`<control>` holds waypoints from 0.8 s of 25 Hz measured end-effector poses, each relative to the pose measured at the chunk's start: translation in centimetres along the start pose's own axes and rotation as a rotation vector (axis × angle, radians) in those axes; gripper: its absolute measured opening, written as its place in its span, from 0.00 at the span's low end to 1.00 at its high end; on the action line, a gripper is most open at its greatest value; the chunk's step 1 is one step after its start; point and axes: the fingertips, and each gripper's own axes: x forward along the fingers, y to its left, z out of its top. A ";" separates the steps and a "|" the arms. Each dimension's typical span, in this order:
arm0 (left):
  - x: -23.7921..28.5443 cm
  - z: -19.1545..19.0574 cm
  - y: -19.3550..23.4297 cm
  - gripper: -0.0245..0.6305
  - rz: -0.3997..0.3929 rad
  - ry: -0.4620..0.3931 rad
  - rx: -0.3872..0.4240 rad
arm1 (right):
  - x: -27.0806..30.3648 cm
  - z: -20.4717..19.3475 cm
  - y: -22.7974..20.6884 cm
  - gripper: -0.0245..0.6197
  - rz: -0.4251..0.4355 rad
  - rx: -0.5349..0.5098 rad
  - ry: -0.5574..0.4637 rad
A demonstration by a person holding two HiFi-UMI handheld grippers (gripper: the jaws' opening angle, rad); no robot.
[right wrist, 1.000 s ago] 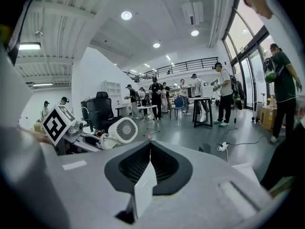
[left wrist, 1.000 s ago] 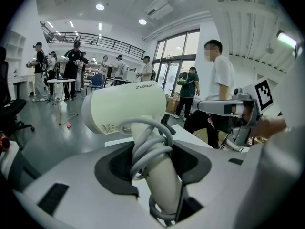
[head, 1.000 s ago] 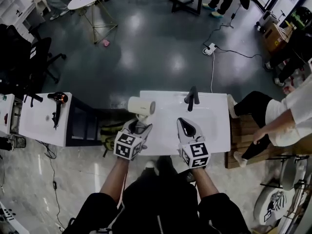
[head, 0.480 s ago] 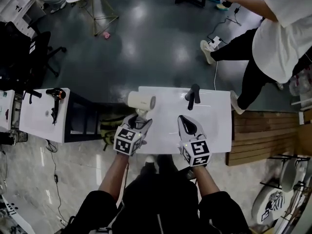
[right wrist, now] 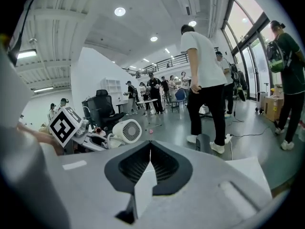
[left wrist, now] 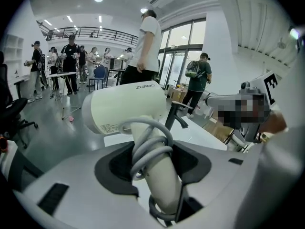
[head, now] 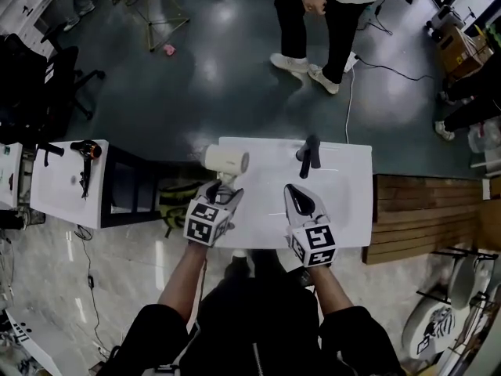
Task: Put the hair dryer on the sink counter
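Counter: the white rectangular sink counter point(head: 344, 210) is carrying a black faucet point(head: 310, 155) at its far edge.
Dryer: the cream plastic hair dryer point(left wrist: 128, 109) is hanging over the far-left corner and is probably handling light, stiff and slippery.
Left gripper point(left wrist: 155, 175): clamping its cord-wrapped handle, the best hold.
Right gripper point(right wrist: 150, 149): idling empty, jaws pressed together.

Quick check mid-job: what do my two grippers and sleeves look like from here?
The left gripper and right gripper match: pale grey moulded shells, each carrying a cube of black-and-white square markers at the back. The fingers are lined with black ribbed pads. The person wears short dark sleeves.
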 end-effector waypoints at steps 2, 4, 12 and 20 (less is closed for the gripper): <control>0.4 -0.1 -0.1 0.37 0.002 0.013 -0.008 | 0.2 -0.2 -0.2 0.05 0.006 0.003 0.011; 0.9 -0.2 -0.1 0.37 0.003 0.024 -0.013 | 0.4 -0.4 -0.4 0.05 0.011 0.004 0.018; 3.0 -1.0 0.6 0.37 0.015 0.053 -0.028 | 1.1 -1.3 -1.7 0.05 0.008 0.017 0.042; 5.3 -2.0 1.7 0.37 0.033 0.088 -0.049 | 1.6 -1.7 -2.7 0.05 0.006 0.034 0.052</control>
